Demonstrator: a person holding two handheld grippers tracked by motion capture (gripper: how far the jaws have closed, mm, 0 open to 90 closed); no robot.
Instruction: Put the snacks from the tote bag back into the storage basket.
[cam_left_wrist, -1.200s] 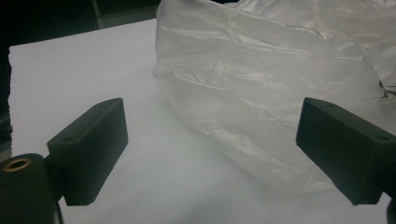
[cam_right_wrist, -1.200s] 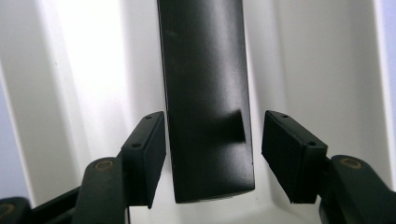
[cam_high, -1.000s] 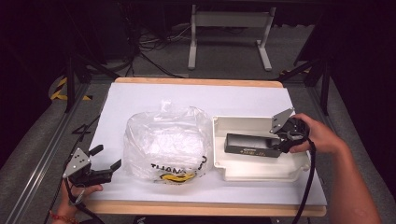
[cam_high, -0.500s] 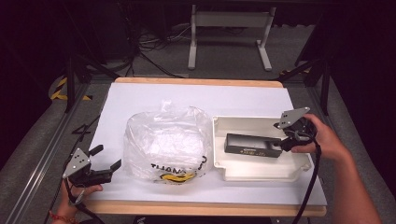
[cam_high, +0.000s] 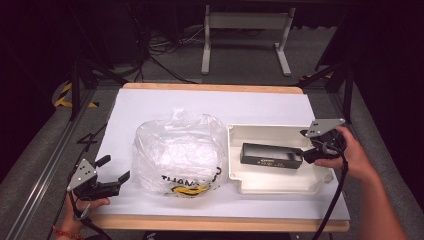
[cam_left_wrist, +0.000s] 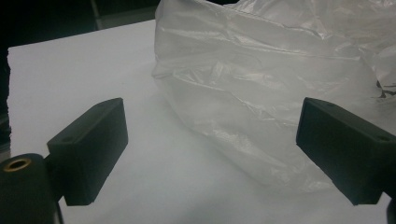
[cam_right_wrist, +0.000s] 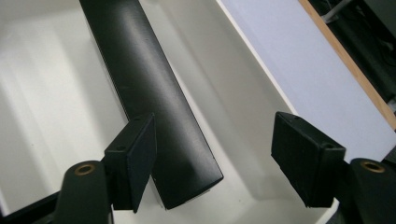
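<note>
— So, the right gripper: how do its jaws stand?
— Spread wide, with nothing pinched. In the right gripper view the near end of a long black box lies just past the one jaw, beside its inner face; I cannot tell whether they touch.
— And where is that box?
— Lying flat inside the white tray, lengthwise, with yellow print on its side in the high view. The tray sits on the right half of the desk, which is covered in white.
— The left gripper?
— Jaws spread as well, empty, low over the desk near its front left corner. They point at a crumpled clear plastic bag.
— Is it touching the bag?
— No, just short of it. The bag sits mid-desk, just left of the tray, with black lettering and a yellow mark along its front.
</note>
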